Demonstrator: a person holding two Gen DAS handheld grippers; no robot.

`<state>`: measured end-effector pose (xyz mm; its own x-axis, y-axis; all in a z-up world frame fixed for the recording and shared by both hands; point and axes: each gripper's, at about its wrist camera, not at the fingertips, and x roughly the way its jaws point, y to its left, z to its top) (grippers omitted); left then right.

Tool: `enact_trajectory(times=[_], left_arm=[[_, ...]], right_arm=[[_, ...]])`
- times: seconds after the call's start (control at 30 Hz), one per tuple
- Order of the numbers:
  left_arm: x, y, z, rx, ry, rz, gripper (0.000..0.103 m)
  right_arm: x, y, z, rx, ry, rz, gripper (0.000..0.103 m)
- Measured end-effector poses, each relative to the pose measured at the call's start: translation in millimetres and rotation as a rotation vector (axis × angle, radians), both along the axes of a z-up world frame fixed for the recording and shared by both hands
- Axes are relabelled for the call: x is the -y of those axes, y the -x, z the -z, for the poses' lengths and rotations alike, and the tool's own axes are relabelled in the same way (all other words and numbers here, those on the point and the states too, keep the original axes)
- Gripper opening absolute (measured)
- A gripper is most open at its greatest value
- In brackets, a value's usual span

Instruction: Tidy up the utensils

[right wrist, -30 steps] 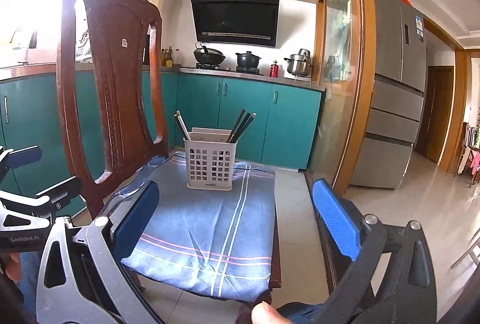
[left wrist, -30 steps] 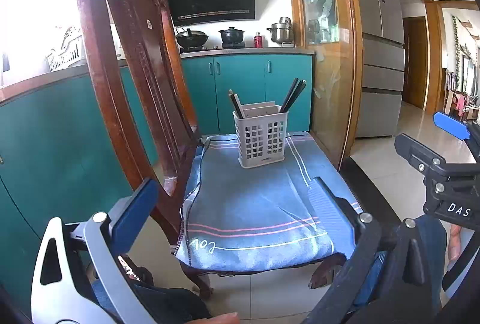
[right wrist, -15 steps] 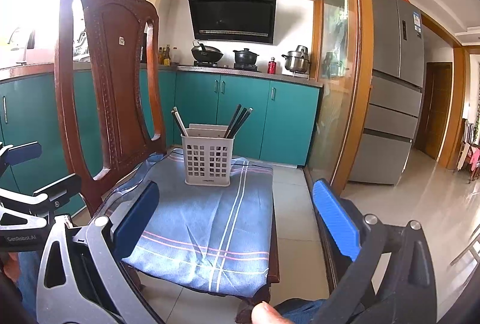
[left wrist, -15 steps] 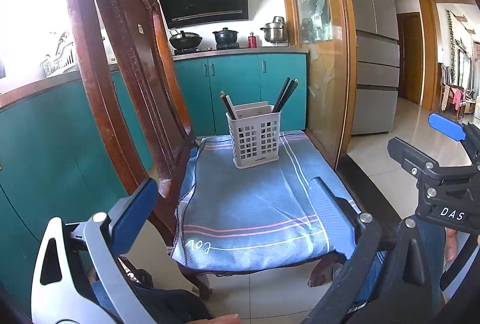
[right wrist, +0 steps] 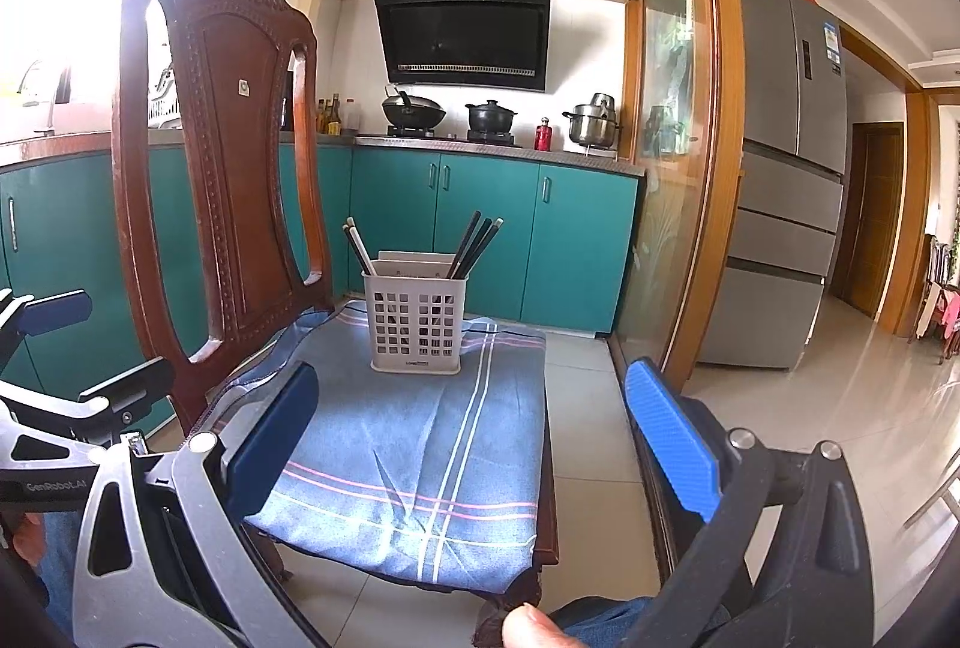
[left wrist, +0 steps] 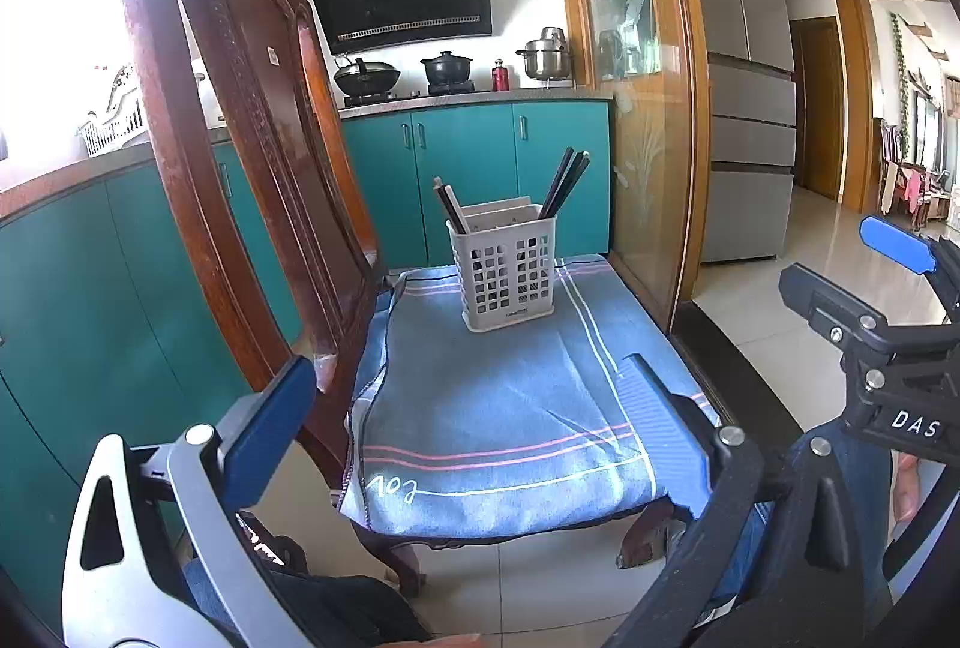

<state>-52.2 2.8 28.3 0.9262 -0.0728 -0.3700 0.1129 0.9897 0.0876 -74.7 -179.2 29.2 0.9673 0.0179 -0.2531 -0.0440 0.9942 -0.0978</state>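
While the white basket [left wrist: 509, 276] is standing upright on the blue cloth [left wrist: 510, 408] covering the chair [left wrist: 240, 138] seat, with dark chopsticks [left wrist: 564, 183] leaning out at its two ends, both grippers are hanging well back from it. The left gripper [left wrist: 456, 408] and right gripper [right wrist: 474, 432] are each gaping wide and gripping nothing, so the sorting looks finished or not yet begun; any next move is calling for a reach forward to the sticks. "DAS" is showing on the right gripper, "GenRobot.AI" on the left.
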Motion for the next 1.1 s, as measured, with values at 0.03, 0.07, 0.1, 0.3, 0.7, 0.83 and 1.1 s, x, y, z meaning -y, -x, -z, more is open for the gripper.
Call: enact_trajectory(times=[0.03, 0.07, 0.1, 0.3, 0.7, 0.83, 1.1], left_arm=[[0.2, 0.1, 0.0, 0.000, 0.000, 0.001, 0.100], [0.0, 0.2, 0.1, -0.001, 0.000, 0.002, 0.100], [-0.6, 0.3, -0.1, -0.001, 0.000, 0.002, 0.100], [-1.3, -0.4, 0.2, -0.004, 0.001, 0.002, 0.100], [0.6, -0.3, 1.8, -0.008, 0.013, 0.014, 0.100], [2.9, -0.8, 3.2, -0.011, 0.010, 0.017, 0.100], [9.1, -0.4, 2.2, -0.012, 0.003, 0.024, 0.100]], right_arm=[[0.0, 0.2, 0.0, 0.000, 0.001, 0.000, 0.100], [-0.2, 0.2, 0.2, -0.001, 0.002, -0.001, 0.100], [-0.3, 0.2, 0.0, -0.001, 0.001, -0.001, 0.100], [-2.1, 0.0, -0.3, -0.003, 0.003, -0.004, 0.100], [-4.7, -1.3, -0.6, -0.004, 0.004, -0.004, 0.100], [-4.4, -1.7, -0.6, -0.005, 0.003, -0.005, 0.100], [-4.8, -2.7, 1.1, -0.009, 0.005, -0.006, 0.100]])
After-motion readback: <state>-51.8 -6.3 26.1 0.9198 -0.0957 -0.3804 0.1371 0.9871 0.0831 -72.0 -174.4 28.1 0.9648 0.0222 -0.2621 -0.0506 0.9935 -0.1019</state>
